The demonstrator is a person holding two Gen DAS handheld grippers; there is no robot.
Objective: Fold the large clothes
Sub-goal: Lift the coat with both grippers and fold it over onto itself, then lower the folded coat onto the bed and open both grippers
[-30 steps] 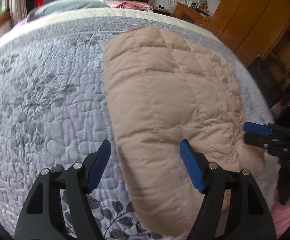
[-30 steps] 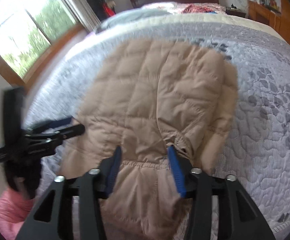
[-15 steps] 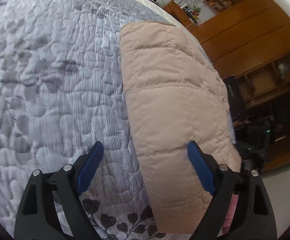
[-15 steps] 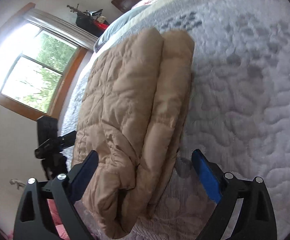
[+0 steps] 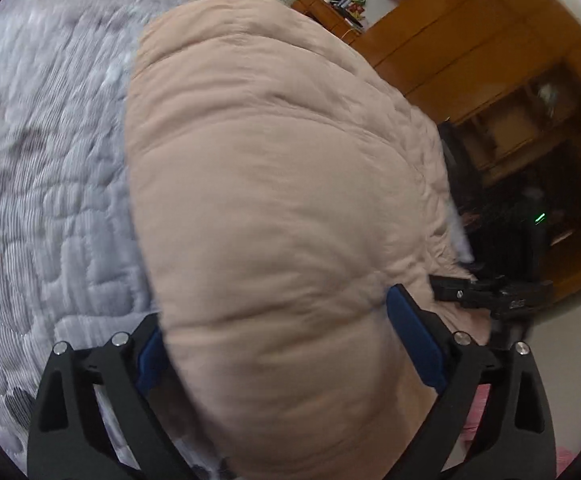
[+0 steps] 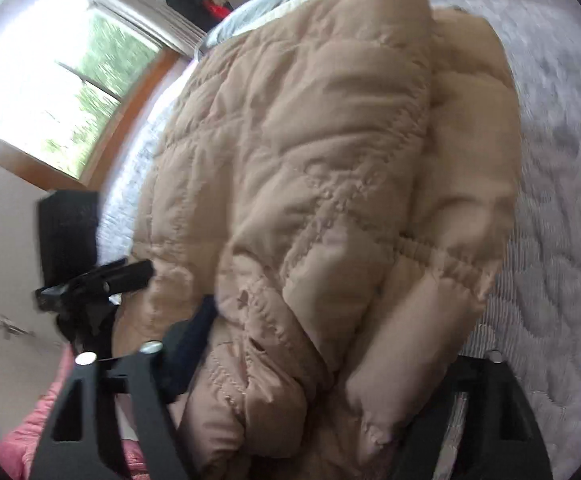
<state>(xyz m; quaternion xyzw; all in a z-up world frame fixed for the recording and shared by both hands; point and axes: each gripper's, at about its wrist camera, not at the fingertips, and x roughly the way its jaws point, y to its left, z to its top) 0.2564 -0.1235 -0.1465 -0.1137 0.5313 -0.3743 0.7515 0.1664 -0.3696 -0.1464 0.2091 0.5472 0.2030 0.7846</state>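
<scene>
A beige quilted puffer jacket (image 5: 270,160) lies folded lengthwise on a grey quilted bedspread (image 5: 42,160). My left gripper (image 5: 274,312) straddles the jacket's near end. Its jaws stand wide and are still opening, and the padded fabric bulges between them and over the left pad. In the right wrist view the jacket (image 6: 310,140) shows its folded sleeve and elastic cuff. My right gripper (image 6: 346,332) is closing on that near end, and the bunched fabric fills the gap and hides both pads. Each gripper shows in the other's view: the right gripper (image 5: 490,292) and the left gripper (image 6: 98,280).
The bedspread (image 6: 562,160) stretches off to the right of the jacket. A wooden wardrobe (image 5: 470,32) and dark shelves (image 5: 530,200) stand beyond the bed's right side, a window (image 6: 50,80) on the left. Pink cloth (image 6: 30,432) shows at the lower left.
Both grippers have dropped and tilted down onto the jacket's near end. The left jaws have widened around it. The right jaws opened wide, then narrowed around the bunched fabric.
</scene>
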